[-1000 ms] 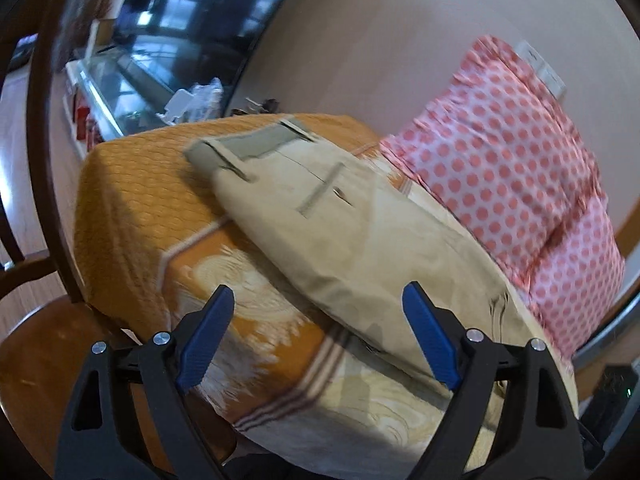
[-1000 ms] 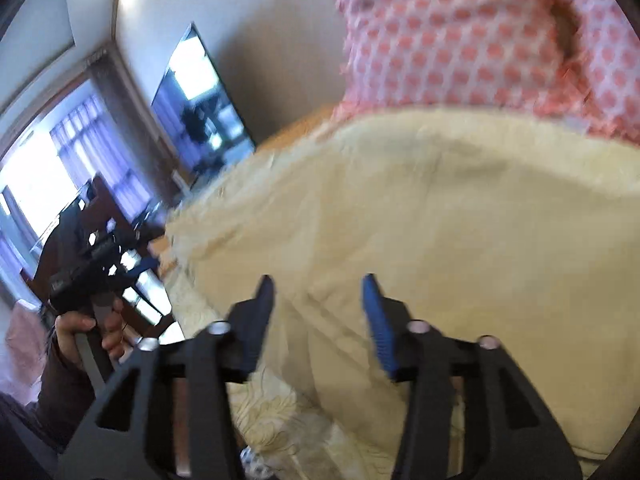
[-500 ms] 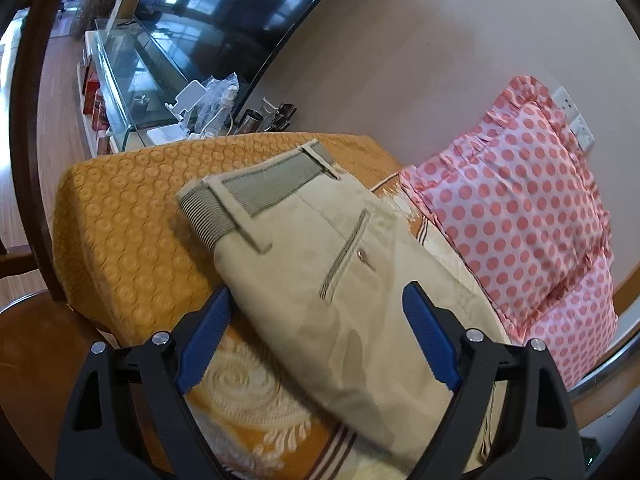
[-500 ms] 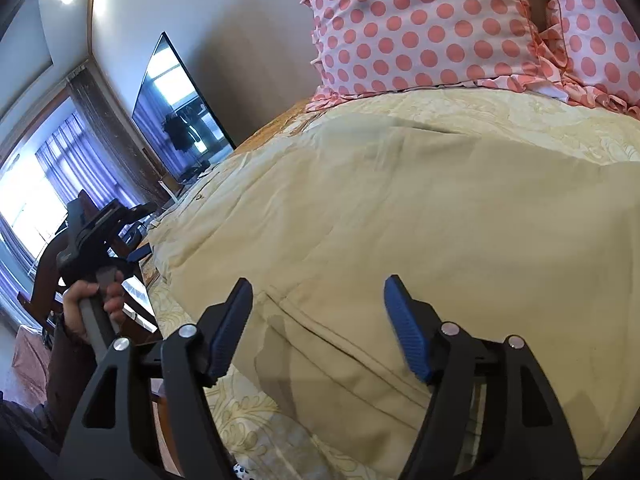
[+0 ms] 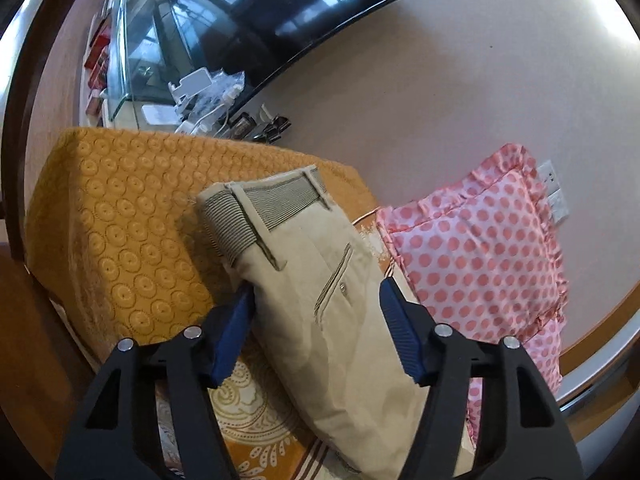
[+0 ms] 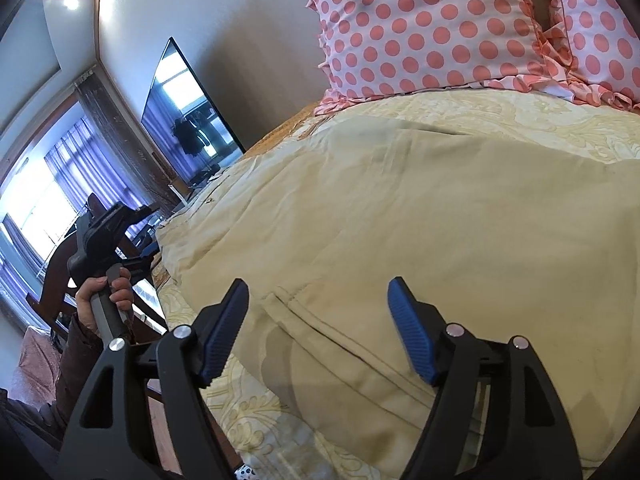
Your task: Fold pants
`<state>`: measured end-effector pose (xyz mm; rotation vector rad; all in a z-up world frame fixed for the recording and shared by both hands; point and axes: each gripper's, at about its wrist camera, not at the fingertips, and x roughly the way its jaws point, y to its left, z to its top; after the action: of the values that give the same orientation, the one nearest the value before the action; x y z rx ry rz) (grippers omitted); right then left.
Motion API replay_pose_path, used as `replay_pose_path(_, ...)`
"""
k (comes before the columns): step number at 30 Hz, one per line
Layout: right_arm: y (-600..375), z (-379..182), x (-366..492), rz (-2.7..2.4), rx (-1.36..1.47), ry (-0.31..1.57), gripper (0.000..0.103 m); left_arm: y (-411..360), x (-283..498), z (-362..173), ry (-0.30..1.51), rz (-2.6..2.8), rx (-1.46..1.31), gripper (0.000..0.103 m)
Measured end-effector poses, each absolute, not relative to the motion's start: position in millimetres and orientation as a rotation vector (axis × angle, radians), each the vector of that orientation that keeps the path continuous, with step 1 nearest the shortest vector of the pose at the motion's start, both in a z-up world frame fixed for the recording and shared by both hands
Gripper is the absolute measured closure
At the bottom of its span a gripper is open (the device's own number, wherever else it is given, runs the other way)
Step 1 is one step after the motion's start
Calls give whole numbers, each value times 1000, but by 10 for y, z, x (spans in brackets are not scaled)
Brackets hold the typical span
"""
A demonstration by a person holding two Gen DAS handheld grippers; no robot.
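Observation:
Beige pants (image 5: 320, 304) lie folded lengthwise on an orange patterned bedspread (image 5: 120, 240), waistband at the far end. My left gripper (image 5: 316, 304) is open and hovers over the hip and back pocket, holding nothing. In the right wrist view the pants (image 6: 400, 220) spread wide, hem end near the camera. My right gripper (image 6: 318, 304) is open just above the hem seam, empty. The left gripper (image 6: 108, 232) shows in a hand at far left.
A pink polka-dot pillow (image 5: 472, 256) leans on the wall beside the pants; it also shows in the right wrist view (image 6: 460, 28). A large TV (image 5: 280, 12) and a glass stand with clutter (image 5: 192, 92) stand beyond the bed. A wooden chair (image 5: 24, 320) is at left.
My left gripper has moved up the pants toward the waistband. My right gripper has opened wider and steadied over the hem end.

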<state>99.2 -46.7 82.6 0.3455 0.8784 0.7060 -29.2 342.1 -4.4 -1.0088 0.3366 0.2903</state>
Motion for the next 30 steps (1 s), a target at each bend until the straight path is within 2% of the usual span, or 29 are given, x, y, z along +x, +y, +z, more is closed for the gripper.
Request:
replay_pose_path(5, -472, 828, 991, 705, 349, 874, 31, 3250, -154, 54, 452, 377, -899, 34)
replay_pose_path(9, -471, 831, 995, 706, 351, 871, 31, 3091, -98, 114, 521, 327, -922, 19)
replay_pose_path(12, -464, 828, 1009, 708, 352, 870, 31, 3017, 27, 128, 552, 288, -896, 18)
replay_pose_path(18, -491, 830, 997, 715, 361, 854, 31, 3155, 91, 173, 484, 340, -916, 21)
replay_pose_path(20, -491, 832, 993, 718, 363, 852, 31, 3222, 50, 164, 443, 378, -924, 27)
replay_pose_path(22, -497, 835, 985, 715, 366, 850, 31, 3265, 7, 113, 402, 407, -953, 48)
replay_pose_path(23, -517, 843, 967, 714, 373, 841, 31, 3289, -9, 64, 385, 426, -973, 69)
replay_pose_path(25, -562, 867, 929, 715, 377, 827, 31, 3283, 16, 1, 395, 474, -952, 93)
replay_pose_path(27, -672, 928, 863, 710, 382, 804, 30, 3210, 44, 71, 393, 483, -876, 95)
replay_pose_path(30, -957, 1045, 726, 664, 382, 740, 26, 2970, 151, 474, 359, 423, -703, 97)
